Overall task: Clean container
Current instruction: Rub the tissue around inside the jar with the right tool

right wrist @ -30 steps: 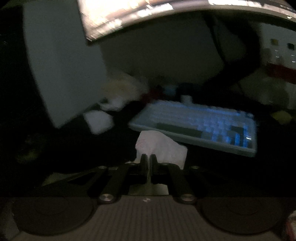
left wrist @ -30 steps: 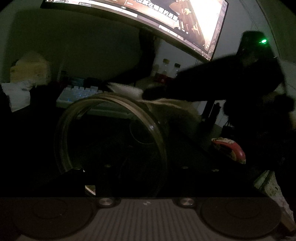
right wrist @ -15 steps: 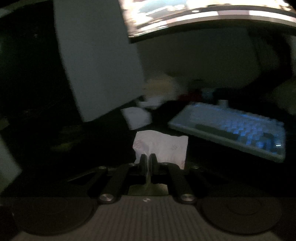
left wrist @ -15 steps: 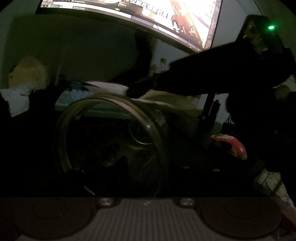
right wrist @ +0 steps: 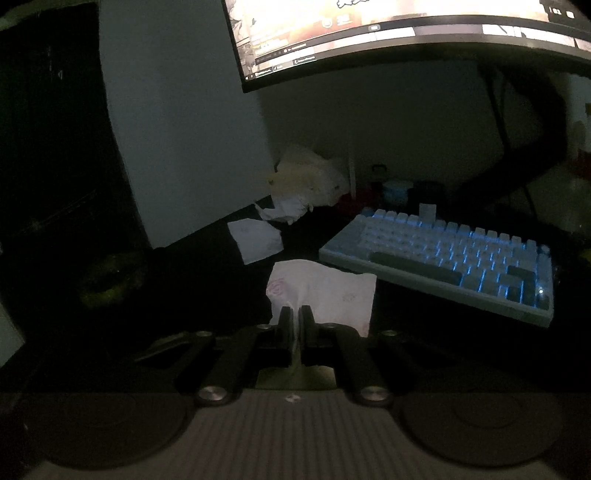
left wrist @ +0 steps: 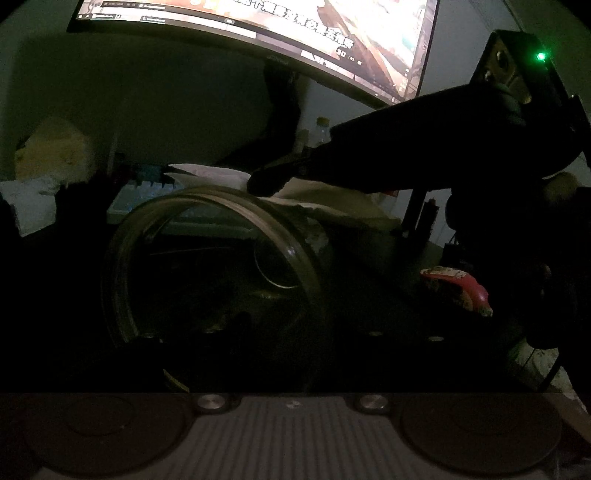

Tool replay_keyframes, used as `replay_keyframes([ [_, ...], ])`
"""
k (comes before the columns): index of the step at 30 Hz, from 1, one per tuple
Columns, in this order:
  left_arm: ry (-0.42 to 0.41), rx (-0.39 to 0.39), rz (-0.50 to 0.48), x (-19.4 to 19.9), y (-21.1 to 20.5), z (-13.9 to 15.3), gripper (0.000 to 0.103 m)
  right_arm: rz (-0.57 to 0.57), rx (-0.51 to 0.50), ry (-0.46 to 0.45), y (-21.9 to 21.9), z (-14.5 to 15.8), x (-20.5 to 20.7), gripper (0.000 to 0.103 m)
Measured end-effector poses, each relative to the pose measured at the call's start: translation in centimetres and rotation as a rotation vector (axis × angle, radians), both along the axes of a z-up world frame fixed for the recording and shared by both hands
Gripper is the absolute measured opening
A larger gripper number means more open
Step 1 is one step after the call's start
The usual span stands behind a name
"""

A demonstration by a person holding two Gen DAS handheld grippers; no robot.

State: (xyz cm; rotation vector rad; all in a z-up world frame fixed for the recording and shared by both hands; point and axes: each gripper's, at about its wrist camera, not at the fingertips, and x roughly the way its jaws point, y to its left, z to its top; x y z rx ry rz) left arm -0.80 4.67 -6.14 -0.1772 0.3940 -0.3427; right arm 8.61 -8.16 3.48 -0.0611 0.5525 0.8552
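1. The left wrist view looks forward and slightly down along its tongs, very close to a glass jar (left wrist: 207, 273) that fills its centre.
2. The right wrist view faces the same way, farther back over the dark surface (right wrist: 192, 280).
3. Both share the keyboard (right wrist: 443, 258) and the monitor (left wrist: 295, 22).

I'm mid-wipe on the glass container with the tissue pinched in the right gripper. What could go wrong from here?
1. The left gripper's jaws are opening around the glass container. In this dark view I cannot tell whether the pads still press on it; it could slip or roll.
2. The right gripper pinches only a fold of the tissue. Thin paper may tear or pull free against the rim.
3. The backlit keyboard lies close behind; a dropped container could land on it.
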Motion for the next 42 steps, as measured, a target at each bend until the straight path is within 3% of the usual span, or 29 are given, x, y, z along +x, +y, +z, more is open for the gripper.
replay_keyframes([
  [11, -0.006, -0.018, -0.007, -0.4, -0.1, 0.0, 0.043, -0.005, 0.006, 0.0, -0.3, 0.1, -0.5, 0.006],
  [17, -0.008, -0.009, -0.013, -0.4, -0.1, 0.0, 0.043, 0.075, 0.02, 0.024, 0.1, 0.5, -1.3, 0.006],
  [24, -0.015, 0.005, -0.026, -0.7, -0.4, -0.1, 0.043, -0.045, -0.018, 0.003, -0.4, 0.2, 0.1, 0.006],
  [31, -0.016, 0.012, -0.027, -0.7, -0.4, -0.2, 0.043, 0.063, 0.008, 0.006, 0.5, 0.4, -1.7, 0.006],
  [38, -0.019, 0.018, -0.027, -1.0, -0.5, -0.1, 0.043, -0.032, -0.002, 0.006, -0.5, 0.2, -0.2, 0.006],
  [42, -0.019, 0.02, -0.025, -0.7, -0.5, -0.1, 0.043, 0.004, 0.004, -0.003, 0.0, 0.3, -1.1, 0.006],
])
